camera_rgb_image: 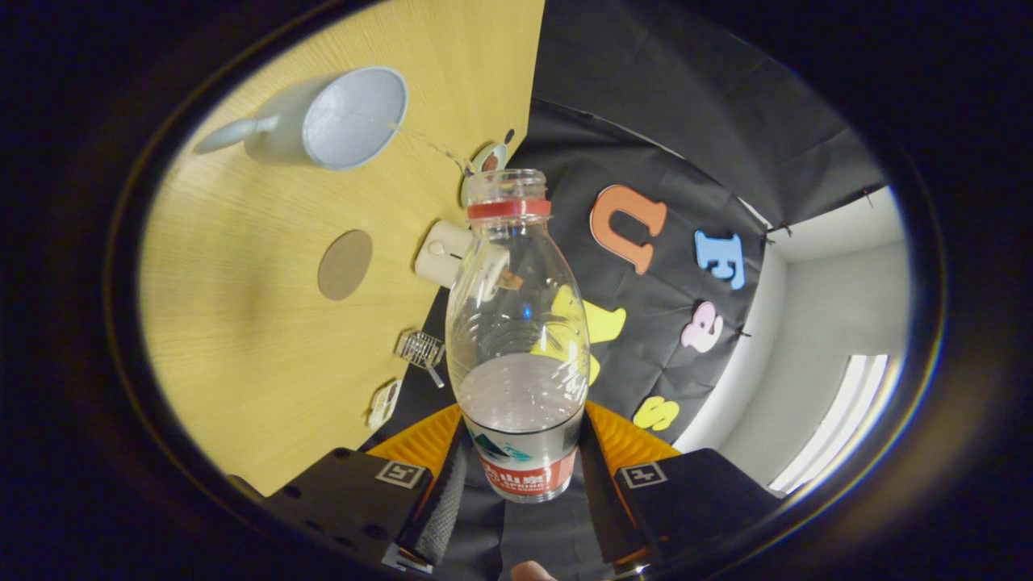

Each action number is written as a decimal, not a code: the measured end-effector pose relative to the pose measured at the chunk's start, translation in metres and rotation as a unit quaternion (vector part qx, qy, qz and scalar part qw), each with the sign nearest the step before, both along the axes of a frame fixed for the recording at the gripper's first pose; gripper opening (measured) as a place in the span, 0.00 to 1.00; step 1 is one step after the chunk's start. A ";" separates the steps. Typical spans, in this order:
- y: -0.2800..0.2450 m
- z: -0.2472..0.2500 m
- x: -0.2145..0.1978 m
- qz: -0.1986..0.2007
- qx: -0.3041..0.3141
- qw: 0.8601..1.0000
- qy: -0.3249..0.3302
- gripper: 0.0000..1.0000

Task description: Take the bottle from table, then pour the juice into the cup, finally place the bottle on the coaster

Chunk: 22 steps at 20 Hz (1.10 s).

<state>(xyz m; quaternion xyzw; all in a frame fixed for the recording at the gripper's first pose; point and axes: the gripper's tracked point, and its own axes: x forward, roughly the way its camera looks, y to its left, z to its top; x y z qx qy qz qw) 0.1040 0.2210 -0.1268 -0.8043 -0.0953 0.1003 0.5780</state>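
gripping tilted bottle point(518, 355), seemingly uncapped

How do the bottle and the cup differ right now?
The bottle is clear plastic, held between the gripper fingers, clear of the table; the cup is opaque pale blue and rests on the table. The bottle holds some liquid; the cup looks empty. The cup has a handle. Both are open-topped.

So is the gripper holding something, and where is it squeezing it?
Yes. The gripper holds the clear bottle, with both fingers pressing on its lower part, at the label near the base. The open neck points away from the fingers.
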 end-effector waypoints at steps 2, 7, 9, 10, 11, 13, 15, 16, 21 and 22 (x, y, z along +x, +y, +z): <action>0.002 0.003 0.001 0.003 -0.005 1.000 -0.005 0.73; 0.003 0.009 0.002 0.006 -0.025 1.000 -0.016 0.73; 0.005 0.011 0.003 0.008 -0.034 0.999 -0.020 0.73; 0.006 0.013 0.003 0.009 -0.038 0.999 -0.022 0.73; 0.006 0.013 0.003 0.009 -0.041 0.999 -0.023 0.73; 0.009 0.014 0.002 0.011 -0.045 0.999 -0.025 0.73; 0.010 0.017 0.001 0.012 -0.049 0.998 -0.028 0.73; 0.011 0.017 0.001 0.013 -0.052 0.998 -0.031 0.73; 0.013 0.018 0.000 0.015 -0.056 0.998 -0.035 0.73; 0.012 0.018 0.001 0.015 -0.057 0.998 -0.034 0.73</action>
